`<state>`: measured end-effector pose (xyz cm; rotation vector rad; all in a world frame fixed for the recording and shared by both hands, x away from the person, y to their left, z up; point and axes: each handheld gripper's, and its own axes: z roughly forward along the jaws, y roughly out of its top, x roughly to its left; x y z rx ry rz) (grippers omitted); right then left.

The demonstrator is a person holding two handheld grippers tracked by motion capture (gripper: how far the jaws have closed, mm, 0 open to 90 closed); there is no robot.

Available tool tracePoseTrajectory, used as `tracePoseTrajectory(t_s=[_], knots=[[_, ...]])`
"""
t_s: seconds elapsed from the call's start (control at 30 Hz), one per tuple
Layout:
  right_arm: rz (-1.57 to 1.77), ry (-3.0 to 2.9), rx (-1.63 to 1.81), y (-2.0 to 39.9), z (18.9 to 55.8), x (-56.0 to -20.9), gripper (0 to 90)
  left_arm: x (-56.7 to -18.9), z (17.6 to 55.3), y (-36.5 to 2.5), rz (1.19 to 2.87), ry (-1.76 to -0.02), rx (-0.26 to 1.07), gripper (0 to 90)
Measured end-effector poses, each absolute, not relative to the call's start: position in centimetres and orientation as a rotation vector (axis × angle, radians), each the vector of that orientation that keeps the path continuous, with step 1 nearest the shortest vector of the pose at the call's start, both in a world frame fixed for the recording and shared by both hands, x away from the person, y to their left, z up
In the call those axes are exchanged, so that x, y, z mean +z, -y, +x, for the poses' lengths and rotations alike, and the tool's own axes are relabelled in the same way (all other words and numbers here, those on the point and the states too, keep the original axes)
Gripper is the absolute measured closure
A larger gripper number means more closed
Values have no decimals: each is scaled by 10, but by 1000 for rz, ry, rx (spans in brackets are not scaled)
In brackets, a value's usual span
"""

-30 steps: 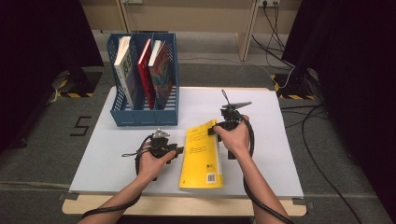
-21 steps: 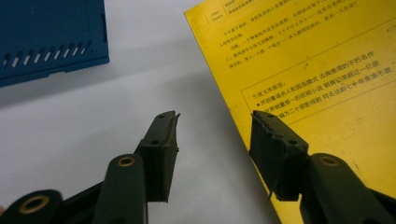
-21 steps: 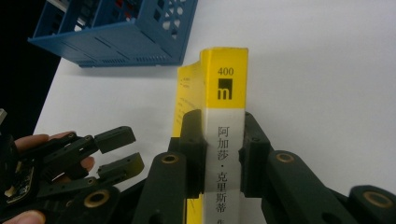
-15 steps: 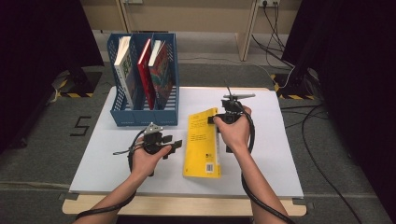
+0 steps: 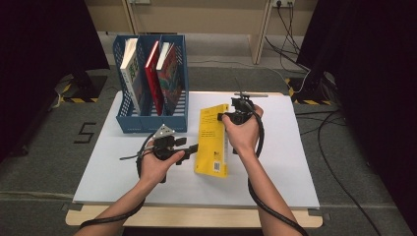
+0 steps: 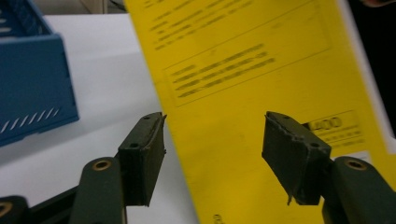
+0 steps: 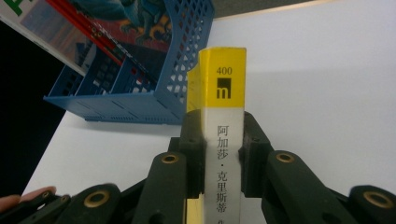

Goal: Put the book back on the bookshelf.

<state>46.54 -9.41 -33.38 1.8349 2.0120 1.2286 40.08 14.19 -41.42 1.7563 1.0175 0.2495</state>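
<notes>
High view, yellow book [image 5: 212,140]: far end now lifted off the table [image 5: 295,167].
Right gripper [image 5: 235,116]: clamped on its spine.
Left gripper [image 5: 193,147]: jaws just opened, apart, pressing nothing (handover done; rack [image 5: 147,123] probably next).

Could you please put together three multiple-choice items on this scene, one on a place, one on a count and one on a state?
1. Where does the blue file rack stand?
A. At the table's far left
B. At the table's near right
C. On the floor

2. How many books stand in the rack?
A. One
B. Three
C. Five

3. How does the right claw stand towards the yellow book?
A. Open, away from it
B. Shut on its spine
C. Lying flat on its cover

Answers:
1 A: the high view has the rack on the white table at its far left corner.
2 B: a white, a red and a colourful book lean in it.
3 B: the right gripper view shows both pads pressed on the spine, while the left claw has just been opening, its pads off the cover.
</notes>
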Motion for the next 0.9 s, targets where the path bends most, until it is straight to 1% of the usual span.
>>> tracePoseTrajectory(t_s=[0.33, 0.63, 0.67, 0.9], knots=[[1810, -1943, 1235, 83, 469, -328, 761, -386, 400, -107, 1787, -895, 263, 319], [1817, -1922, 1228, 78, 472, -327, 761, -385, 404, -87, 1829, -853, 281, 297], [1812, -1919, 1228, 77, 472, -327, 761, -386, 404, -83, 1836, -848, 300, 296], [1812, -1914, 1226, 76, 471, -327, 761, -388, 407, -78, 1840, -853, 319, 294]])
